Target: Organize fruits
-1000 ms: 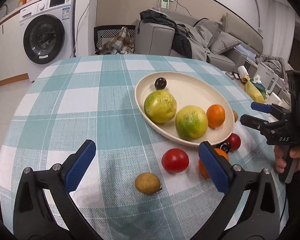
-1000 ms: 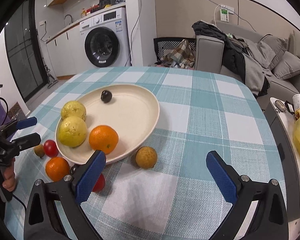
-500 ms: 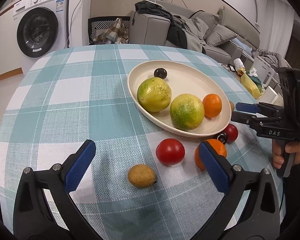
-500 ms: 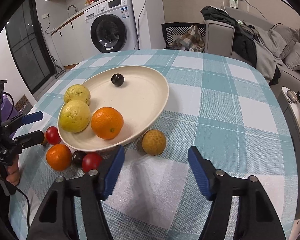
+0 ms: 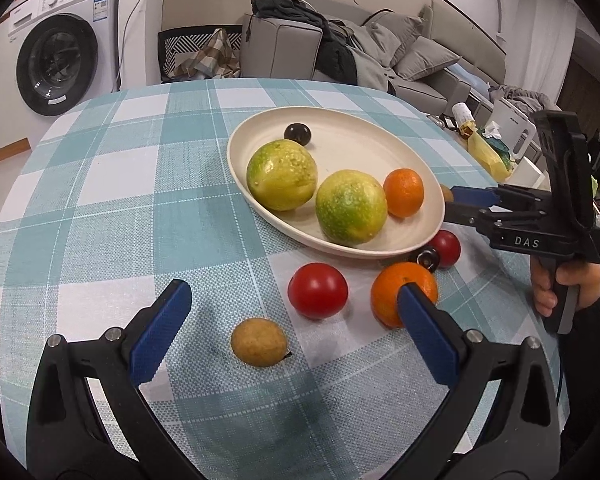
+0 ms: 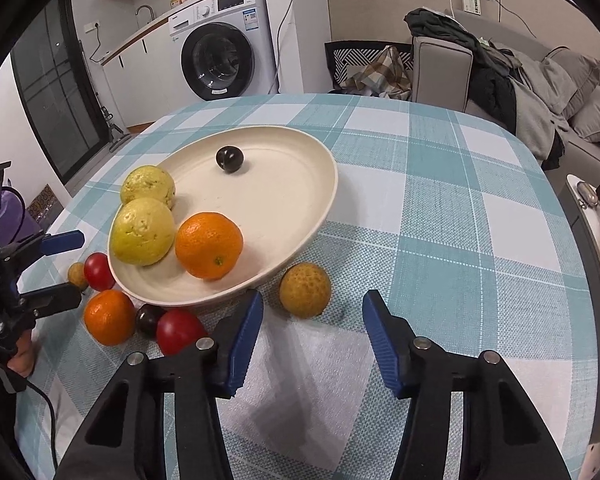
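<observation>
Right tool point(image 6: 312, 332) points down at the brown bumpy fruit point(image 6: 305, 289) beside the plate point(image 6: 316, 216), jaws closing but pads not yet touching it; fruit sits just ahead between the fingertips, likely lined up for a grasp. Left tool point(image 5: 292, 320) released, empty, over the small tan fruit point(image 5: 259, 342) on the table point(image 5: 112, 216).

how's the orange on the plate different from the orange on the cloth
The orange on the plate lies inside the cream plate, close beside a yellow-green fruit; the orange on the cloth lies off the plate, near its rim, next to a small dark fruit. In the right wrist view the first looks larger, though it is nearer. Both are round, bright orange and ungripped.
</observation>
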The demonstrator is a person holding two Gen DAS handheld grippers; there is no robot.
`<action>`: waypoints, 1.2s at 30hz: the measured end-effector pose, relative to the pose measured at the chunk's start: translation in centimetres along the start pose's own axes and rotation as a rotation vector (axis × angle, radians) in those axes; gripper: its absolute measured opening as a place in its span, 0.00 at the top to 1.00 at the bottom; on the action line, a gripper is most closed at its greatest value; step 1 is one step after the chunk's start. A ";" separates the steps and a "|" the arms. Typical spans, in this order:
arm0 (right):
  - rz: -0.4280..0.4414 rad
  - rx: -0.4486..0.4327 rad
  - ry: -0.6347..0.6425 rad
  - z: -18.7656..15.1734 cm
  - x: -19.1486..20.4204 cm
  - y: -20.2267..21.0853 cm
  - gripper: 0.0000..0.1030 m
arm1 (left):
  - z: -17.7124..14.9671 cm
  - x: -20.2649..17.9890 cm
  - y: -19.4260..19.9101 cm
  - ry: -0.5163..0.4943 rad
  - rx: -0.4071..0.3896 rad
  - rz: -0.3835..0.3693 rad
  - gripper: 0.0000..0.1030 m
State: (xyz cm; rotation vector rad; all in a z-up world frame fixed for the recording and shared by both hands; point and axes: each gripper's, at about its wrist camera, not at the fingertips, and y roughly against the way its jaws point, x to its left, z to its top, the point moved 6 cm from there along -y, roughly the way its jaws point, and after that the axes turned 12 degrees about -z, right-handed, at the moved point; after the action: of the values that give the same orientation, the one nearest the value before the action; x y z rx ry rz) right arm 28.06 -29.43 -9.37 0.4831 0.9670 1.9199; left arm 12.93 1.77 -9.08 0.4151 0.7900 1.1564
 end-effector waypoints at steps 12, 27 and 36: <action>0.008 0.008 0.033 0.2 0.6 -0.4 0.68 | -0.3 0.0 -0.1 0.014 0.013 -0.008 0.01; -0.004 -0.070 -0.032 0.8 -0.6 1.3 0.73 | -1.1 0.5 0.4 0.020 0.039 -0.041 0.04; 0.005 -0.087 -0.026 1.0 -0.3 1.7 0.73 | -1.9 0.9 0.8 0.019 0.062 -0.056 0.31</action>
State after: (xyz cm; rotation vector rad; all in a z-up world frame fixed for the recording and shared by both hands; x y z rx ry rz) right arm 27.99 -29.75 -7.43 0.4595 0.8626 1.9468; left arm 11.20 2.67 -10.13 0.4314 0.8506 1.0868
